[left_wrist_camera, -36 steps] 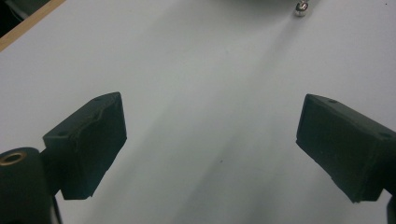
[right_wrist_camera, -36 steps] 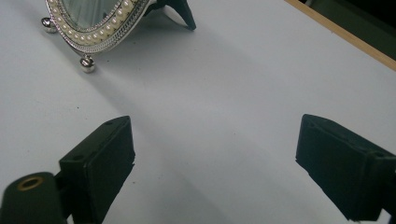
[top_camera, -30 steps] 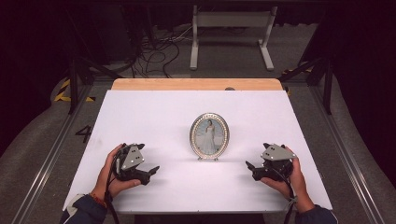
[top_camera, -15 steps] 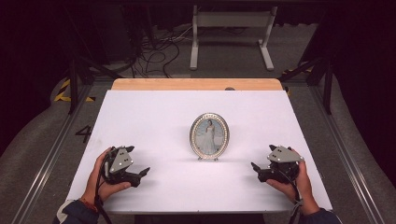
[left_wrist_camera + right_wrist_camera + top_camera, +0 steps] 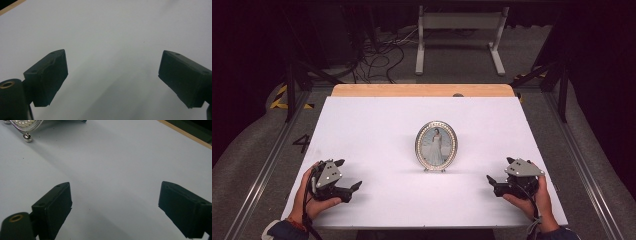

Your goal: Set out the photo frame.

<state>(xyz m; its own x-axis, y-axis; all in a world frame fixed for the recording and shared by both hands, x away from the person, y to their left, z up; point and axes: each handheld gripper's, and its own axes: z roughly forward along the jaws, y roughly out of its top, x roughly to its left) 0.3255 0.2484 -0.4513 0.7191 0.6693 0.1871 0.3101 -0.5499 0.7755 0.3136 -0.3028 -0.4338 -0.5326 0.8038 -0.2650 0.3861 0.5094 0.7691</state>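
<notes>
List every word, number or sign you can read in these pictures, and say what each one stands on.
"4": painted in dark strokes on the grey floor, left of the white table.
The oval picture frame shows a figure in a pale dress and bears no lettering.
The left gripper and right gripper carry no readable marks.

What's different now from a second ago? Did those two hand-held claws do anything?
Both drew back toward the person's edge of the table: the left gripper down and outward to the left, the right gripper slightly toward the right. Neither took hold of anything; both are open. The oval picture frame stands upright where it was.
</notes>
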